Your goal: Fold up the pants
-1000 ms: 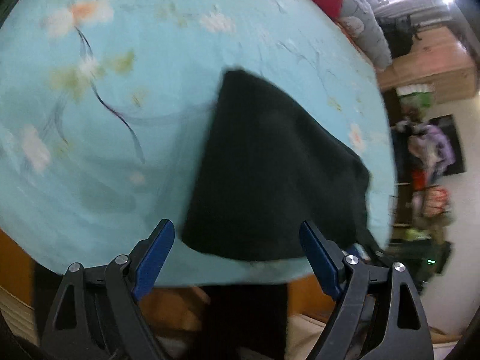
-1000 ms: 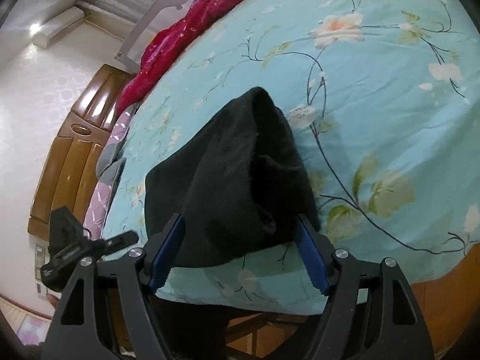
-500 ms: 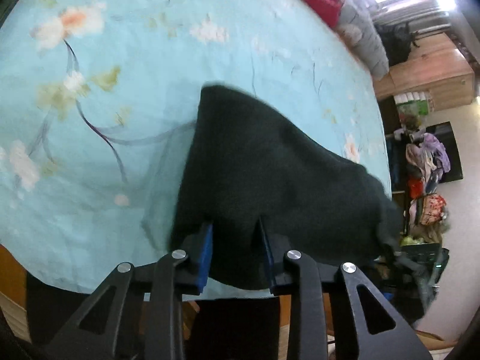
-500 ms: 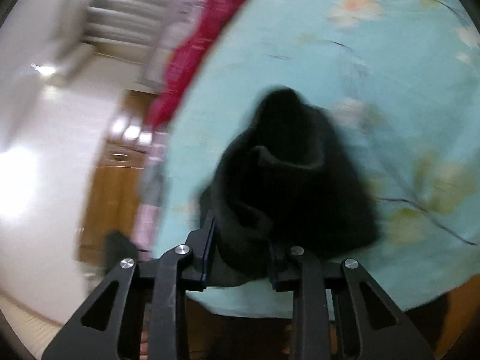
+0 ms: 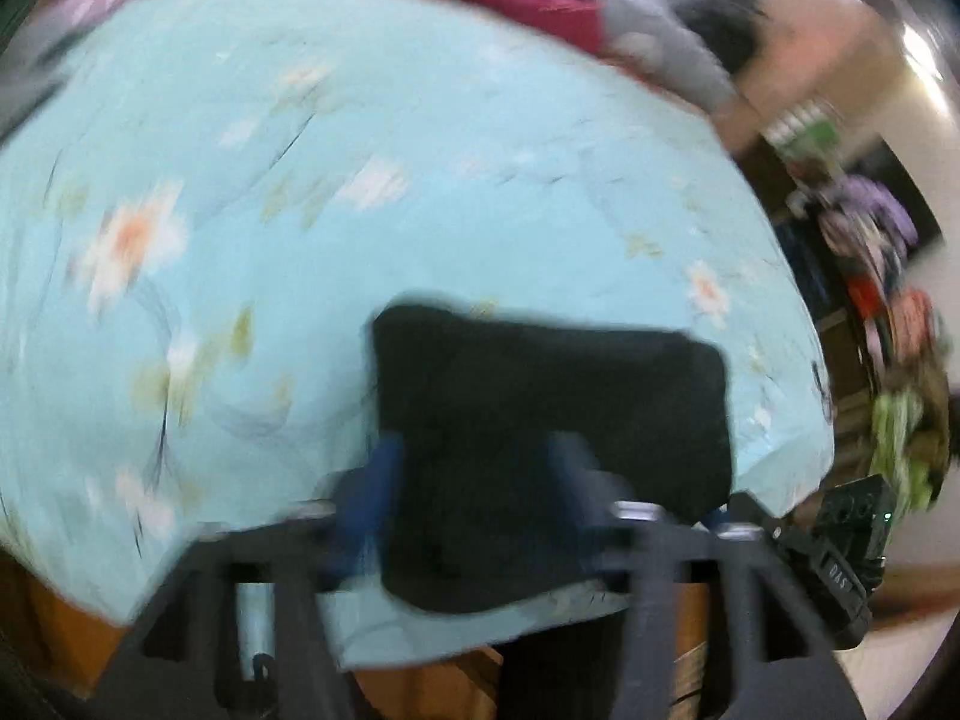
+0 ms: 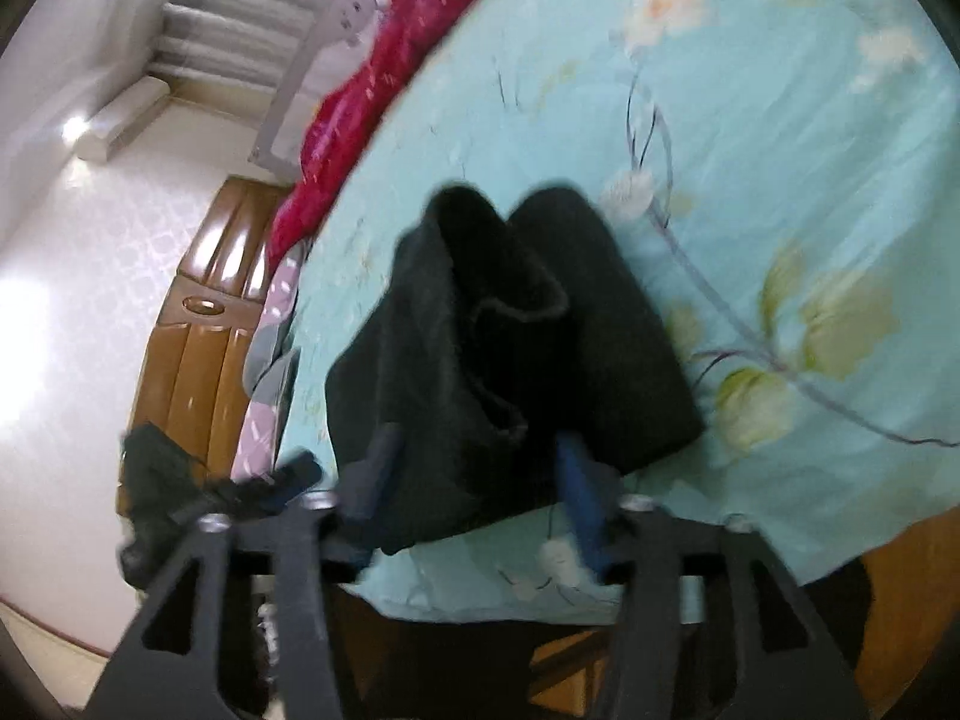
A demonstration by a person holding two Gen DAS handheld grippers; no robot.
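The black pants lie folded into a compact bundle near the front edge of the bed with its light blue flowered sheet. In the left wrist view my left gripper has its blue fingers spread on either side of the bundle's near edge; the frame is blurred. In the right wrist view the pants show two humped folds. My right gripper has its blue fingers parted around their near edge. The left gripper body shows at the left.
A red blanket lies at the bed's far end. A brown wooden headboard is at the left. Cluttered shelves and hanging clothes stand to the right of the bed. The wooden bed frame shows under the sheet's edge.
Both grippers were open, shut on the pants' near edge half a second ago, and now stand parted again. The pants now lie as a shorter, squarer bundle further onto the bed.
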